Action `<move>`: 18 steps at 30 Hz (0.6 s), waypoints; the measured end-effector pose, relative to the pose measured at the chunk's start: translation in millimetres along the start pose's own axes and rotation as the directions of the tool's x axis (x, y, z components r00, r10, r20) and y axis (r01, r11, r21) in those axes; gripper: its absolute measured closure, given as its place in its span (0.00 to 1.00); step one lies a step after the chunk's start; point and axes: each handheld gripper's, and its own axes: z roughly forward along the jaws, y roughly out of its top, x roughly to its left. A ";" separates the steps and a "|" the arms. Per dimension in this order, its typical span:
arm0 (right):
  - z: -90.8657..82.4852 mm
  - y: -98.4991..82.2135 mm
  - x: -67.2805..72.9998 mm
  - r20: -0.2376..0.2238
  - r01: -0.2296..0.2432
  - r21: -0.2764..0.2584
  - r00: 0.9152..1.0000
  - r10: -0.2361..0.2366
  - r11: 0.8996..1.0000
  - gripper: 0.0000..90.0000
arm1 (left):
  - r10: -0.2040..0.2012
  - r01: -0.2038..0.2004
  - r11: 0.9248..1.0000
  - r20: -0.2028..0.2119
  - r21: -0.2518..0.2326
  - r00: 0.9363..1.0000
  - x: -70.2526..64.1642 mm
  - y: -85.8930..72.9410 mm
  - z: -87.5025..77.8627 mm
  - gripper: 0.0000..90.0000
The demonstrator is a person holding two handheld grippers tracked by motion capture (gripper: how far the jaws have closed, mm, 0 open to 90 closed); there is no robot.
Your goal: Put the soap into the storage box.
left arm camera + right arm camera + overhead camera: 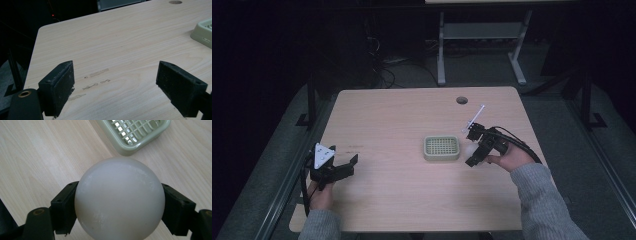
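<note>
Our right gripper pinches a smooth, off-white, rounded object like a ball or egg, one black jaw pressed on each flank at its widest part. In the high view this gripper sits at the right of the table, just right of a pale green plastic dish with a slotted grid floor, with the pale object a faint glow between the jaws.

We judge the object to be hard, light and slippery, its matte skin giving the pads little to bite. Holding it across the widest line seems safest; any higher or lower and the curve could squirt it out. It may crack or roll far if dropped.

Our left gripper rests at the near left of the table, well apart from everything, its jaws spread wide with nothing between them. In its own view the pads frame bare wood with a few scuff marks.

The light wooden table offers wide open room at the centre and far left. Its near edge and right edge lie close to our right hand. Just beyond that hand a thin white stick slants upward; we cannot tell what it belongs to. At the far edge is a round cable hole, and beyond it dark floor and a grey metal frame.
</note>
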 end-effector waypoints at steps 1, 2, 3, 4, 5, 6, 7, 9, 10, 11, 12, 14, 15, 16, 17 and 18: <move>0.1 1.0 -0.3 0.001 0.002 -0.001 1.000 -0.002 1.000 0.27 | -0.001 0.001 1.000 0.001 0.000 1.000 -0.1 0.0 0.1 0.17; 0.1 1.0 -0.3 0.001 0.002 -0.001 1.000 -0.002 1.000 0.27 | -0.001 0.001 1.000 0.001 0.000 1.000 -0.1 0.0 0.1 0.16; -0.1 2.8 -0.7 -0.002 0.003 0.001 1.000 -0.003 1.000 0.27 | 0.000 0.000 1.000 0.002 -0.001 1.000 -0.3 0.0 0.3 0.16; -0.1 3.6 -1.0 0.000 0.006 0.002 1.000 -0.006 1.000 0.27 | 0.000 0.000 1.000 0.001 0.000 1.000 -0.5 0.0 0.3 0.16; 0.0 4.3 -1.4 0.000 0.006 0.001 1.000 -0.006 1.000 0.27 | 0.000 0.000 1.000 0.002 -0.001 1.000 -0.6 0.0 0.3 0.16; -0.4 5.1 -1.5 -0.003 0.006 0.001 1.000 -0.006 1.000 0.27 | -0.001 0.001 1.000 0.001 0.000 1.000 -0.6 0.0 0.3 0.16; -0.4 5.8 -1.7 -0.002 0.005 0.001 1.000 -0.005 1.000 0.27 | 0.001 -0.001 1.000 0.001 0.002 1.000 -0.4 0.1 0.2 0.16; -0.9 7.3 -2.4 -0.003 0.007 0.002 1.000 -0.007 1.000 0.27 | 0.000 0.000 1.000 0.002 0.000 1.000 -0.3 0.0 0.2 0.16; -0.9 7.3 -2.4 -0.003 0.007 0.002 1.000 -0.007 1.000 0.27 | 0.000 0.000 1.000 0.002 0.000 1.000 -0.3 0.0 0.2 0.16; -1.0 8.2 -2.8 -0.004 0.007 0.003 1.000 -0.007 1.000 0.27 | 0.000 0.000 1.000 0.000 0.002 1.000 -0.3 0.1 0.1 0.16; -1.3 10.4 -3.4 -0.007 0.006 0.003 1.000 -0.006 1.000 0.27 | -0.001 0.001 1.000 0.001 0.000 1.000 -0.3 0.0 0.3 0.16; -1.3 12.1 -4.1 -0.005 0.010 0.005 1.000 -0.010 1.000 0.27 | -0.002 0.002 1.000 0.001 0.002 1.000 -0.3 0.0 0.3 0.17; -1.1 13.4 -3.9 -0.007 0.006 0.006 1.000 -0.006 1.000 0.27 | -0.001 0.001 1.000 0.000 0.002 1.000 -0.3 0.0 0.5 0.16; -1.2 14.1 -4.2 -0.006 0.009 0.008 1.000 -0.009 1.000 0.27 | -0.002 0.002 1.000 0.002 0.002 1.000 -0.3 0.0 0.3 0.16; -1.3 15.0 -4.8 -0.006 0.013 0.009 1.000 -0.013 1.000 0.27 | 0.000 0.000 1.000 0.003 0.002 1.000 -0.3 0.1 0.1 0.16; -1.3 16.0 -4.6 -0.006 0.011 0.007 1.000 -0.011 1.000 0.27 | -0.003 0.003 1.000 0.001 -0.001 1.000 -0.6 0.2 0.2 0.16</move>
